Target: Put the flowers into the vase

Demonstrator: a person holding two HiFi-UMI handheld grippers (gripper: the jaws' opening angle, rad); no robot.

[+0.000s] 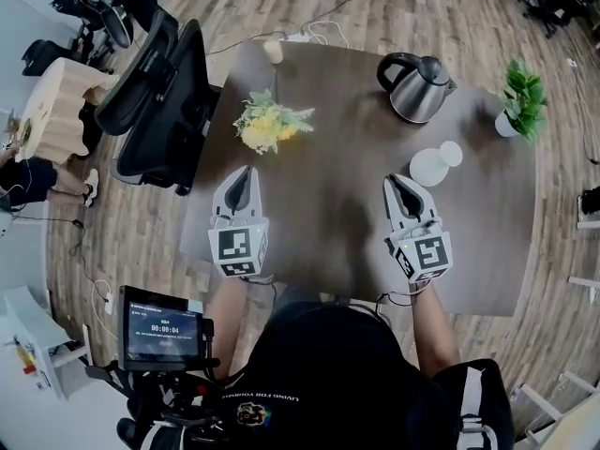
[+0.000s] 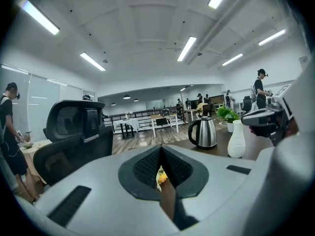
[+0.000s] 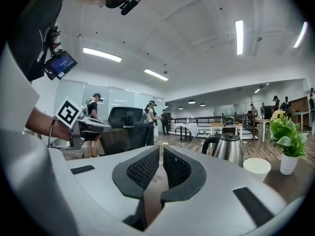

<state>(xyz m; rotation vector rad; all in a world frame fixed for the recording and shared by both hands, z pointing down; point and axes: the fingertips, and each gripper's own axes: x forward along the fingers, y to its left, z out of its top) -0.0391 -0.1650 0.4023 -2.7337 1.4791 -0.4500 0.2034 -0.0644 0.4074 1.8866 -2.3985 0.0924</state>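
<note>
A bunch of yellow flowers point(image 1: 270, 124) with green leaves lies on the dark table point(image 1: 328, 204), towards its far left. The white vase point(image 1: 433, 165) stands upright at the right, near a steel kettle point(image 1: 415, 87). My left gripper point(image 1: 246, 170) hovers just short of the flowers, shut and empty. In the left gripper view the flowers point(image 2: 161, 177) show through the slit below the closed tips point(image 2: 161, 147), and the vase point(image 2: 236, 139) stands to the right. My right gripper point(image 1: 396, 181) is shut and empty, just left of the vase and nearer to me than it point(image 3: 257, 168).
A potted green plant point(image 1: 520, 97) stands at the table's far right and a small cup point(image 1: 273, 52) at its far edge. A black office chair point(image 1: 164, 92) stands against the table's left side. Other people and desks fill the room behind.
</note>
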